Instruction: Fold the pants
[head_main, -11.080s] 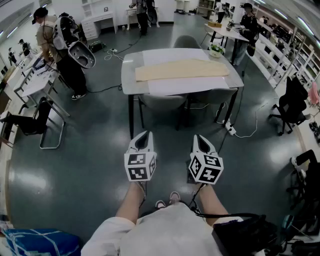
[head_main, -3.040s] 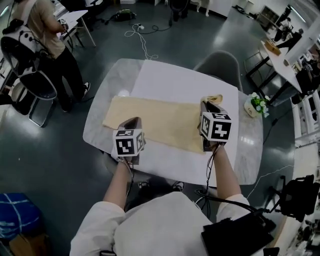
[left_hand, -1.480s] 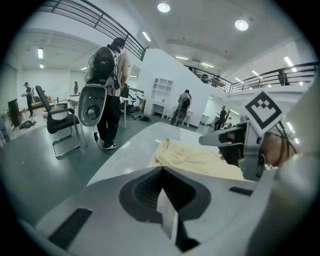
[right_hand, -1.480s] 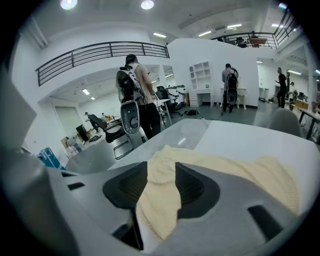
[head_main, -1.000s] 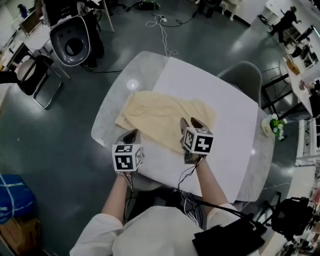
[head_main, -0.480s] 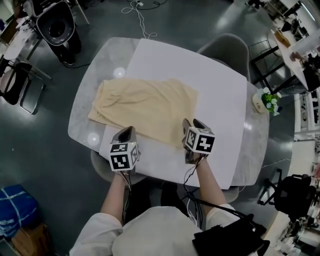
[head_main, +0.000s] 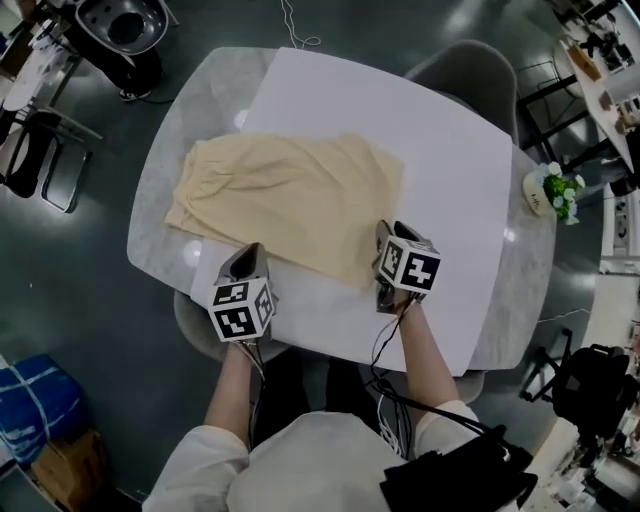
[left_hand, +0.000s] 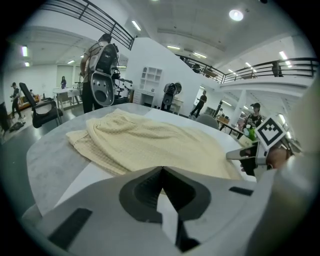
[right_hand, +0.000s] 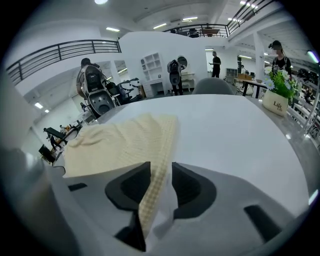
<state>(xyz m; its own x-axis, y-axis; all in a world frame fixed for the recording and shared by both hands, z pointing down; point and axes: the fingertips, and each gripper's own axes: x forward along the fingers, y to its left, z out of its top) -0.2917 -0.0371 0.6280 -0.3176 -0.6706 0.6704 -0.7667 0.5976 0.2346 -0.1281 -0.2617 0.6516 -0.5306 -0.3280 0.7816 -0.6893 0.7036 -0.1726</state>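
The beige pants (head_main: 285, 200) lie folded in half on a white sheet (head_main: 440, 150) on the grey table (head_main: 170, 130). My left gripper (head_main: 252, 250) is at their near edge. Its jaws meet tip to tip (left_hand: 161, 169) just short of the cloth (left_hand: 150, 145), and I cannot tell whether they pinch any. My right gripper (head_main: 383, 232) is at the near right corner of the pants. There the folded edge (right_hand: 120, 142) runs between its jaws (right_hand: 160, 170), which are closing, with gaps still showing on both sides of the cloth.
A small potted plant (head_main: 548, 192) stands at the table's right edge, also visible in the right gripper view (right_hand: 277, 97). A grey chair (head_main: 462, 75) is tucked in at the far side. People and desks stand farther off in the room.
Both grippers have come down towards the near edge of the pants. The right one now straddles the near right corner of the fold. The pants lie flatter than a second ago.
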